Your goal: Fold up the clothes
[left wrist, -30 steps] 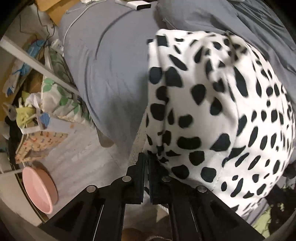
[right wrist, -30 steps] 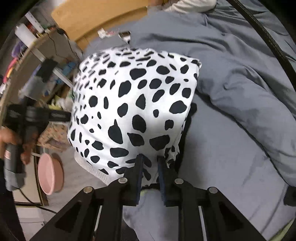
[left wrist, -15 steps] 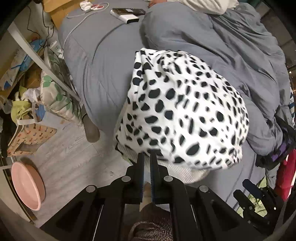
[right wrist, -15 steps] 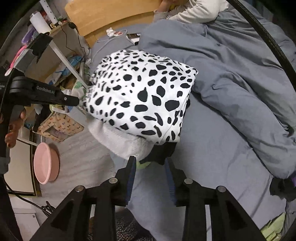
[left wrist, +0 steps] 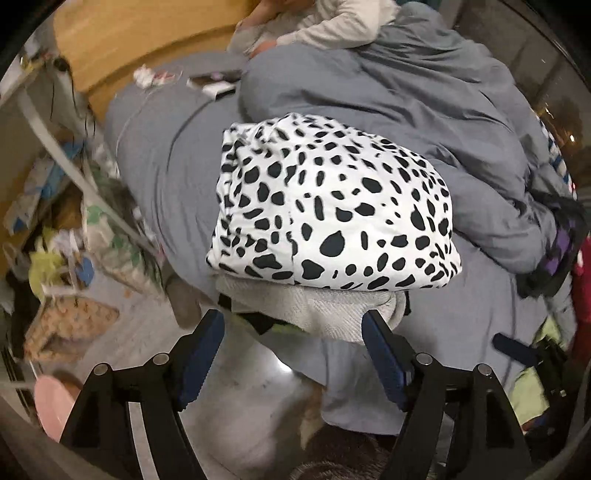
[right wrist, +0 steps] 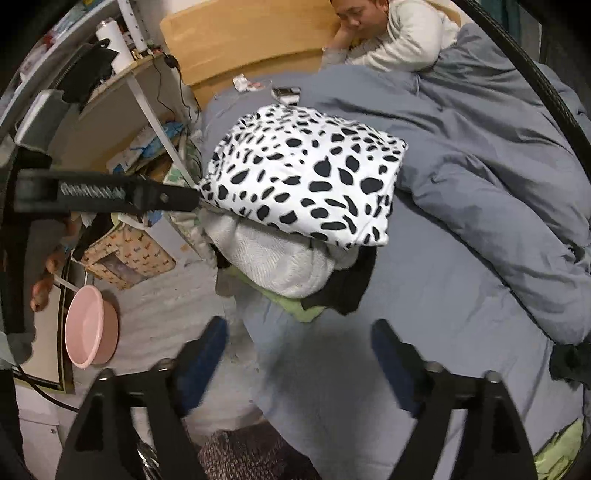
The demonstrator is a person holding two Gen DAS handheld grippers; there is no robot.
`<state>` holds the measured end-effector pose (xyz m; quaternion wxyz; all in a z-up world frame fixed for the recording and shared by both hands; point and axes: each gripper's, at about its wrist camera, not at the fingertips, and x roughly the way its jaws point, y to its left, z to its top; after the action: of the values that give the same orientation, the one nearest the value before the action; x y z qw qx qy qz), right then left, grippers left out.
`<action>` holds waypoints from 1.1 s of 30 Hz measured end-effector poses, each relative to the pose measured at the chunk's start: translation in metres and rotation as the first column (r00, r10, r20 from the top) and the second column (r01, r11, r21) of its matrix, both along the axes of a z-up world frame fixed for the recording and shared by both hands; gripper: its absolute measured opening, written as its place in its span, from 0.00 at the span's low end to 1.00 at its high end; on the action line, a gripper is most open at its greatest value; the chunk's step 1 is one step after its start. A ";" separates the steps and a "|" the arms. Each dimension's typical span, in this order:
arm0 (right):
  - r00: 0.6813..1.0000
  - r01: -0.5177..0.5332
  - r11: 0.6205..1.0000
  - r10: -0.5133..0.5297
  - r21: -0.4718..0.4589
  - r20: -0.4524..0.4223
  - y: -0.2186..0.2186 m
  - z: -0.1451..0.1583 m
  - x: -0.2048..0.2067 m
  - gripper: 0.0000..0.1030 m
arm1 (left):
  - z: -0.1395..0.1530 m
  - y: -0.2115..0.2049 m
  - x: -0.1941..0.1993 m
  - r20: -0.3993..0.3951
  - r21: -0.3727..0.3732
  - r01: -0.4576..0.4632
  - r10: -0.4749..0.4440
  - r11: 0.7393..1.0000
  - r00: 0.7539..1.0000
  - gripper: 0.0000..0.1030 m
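Our left gripper (left wrist: 293,354) and right gripper (right wrist: 297,354) have just opened, jaws empty. Ahead of them, the spotted garment (left wrist: 332,206) tops a lopsided pile (right wrist: 284,266) at the bed (right wrist: 424,295) edge, so we judge a nudge could topple it.

Home bedroom, bed (right wrist: 424,295) with rumpled grey duvet (right wrist: 498,155), wooden headboard (right wrist: 240,40), person (right wrist: 399,33) lying at its head, cluttered shelf (right wrist: 122,96) alongside, pink basin (right wrist: 92,328) and patterned bags (right wrist: 125,254) on the floor (right wrist: 166,317)

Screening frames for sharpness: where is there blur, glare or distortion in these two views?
Left wrist: clutter at the left edge smeared, spotted garment fairly sharp, small glare on the floor. Right wrist: the right gripper itself is blurred, garment sharp. Both: strong fisheye bending and dark corners.
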<state>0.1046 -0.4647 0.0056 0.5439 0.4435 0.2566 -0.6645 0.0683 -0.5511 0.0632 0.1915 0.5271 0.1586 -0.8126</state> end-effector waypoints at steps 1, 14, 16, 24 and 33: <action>1.000 0.001 1.000 -0.001 -0.022 -0.009 0.001 -0.001 0.002 0.95 | -0.003 0.002 0.001 0.001 -0.011 0.009 -0.009 1.000 1.000 0.77; 0.991 -0.010 0.985 -0.013 -0.170 -0.133 0.011 -0.009 0.021 1.00 | -0.037 0.016 0.016 -0.065 -0.009 -0.005 0.004 1.000 0.998 0.83; 0.988 -0.013 0.977 -0.021 -0.215 -0.155 0.014 -0.010 0.025 1.00 | -0.041 0.019 0.018 -0.098 -0.044 -0.016 0.012 0.999 0.995 0.83; 0.980 -0.041 0.979 0.001 -0.199 -0.199 0.006 -0.036 0.033 1.00 | -0.045 0.034 0.020 -0.152 -0.104 0.022 -0.037 0.994 0.988 0.83; 0.987 -0.034 0.973 -0.003 -0.228 -0.161 0.009 -0.044 0.027 1.00 | -0.045 0.025 0.021 -0.162 -0.100 0.001 -0.017 0.995 0.987 0.83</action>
<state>0.1319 -0.4555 -0.0384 0.5743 0.3210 0.2242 -0.7190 0.0892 -0.5265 0.0182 0.2002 0.4494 0.1307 -0.8608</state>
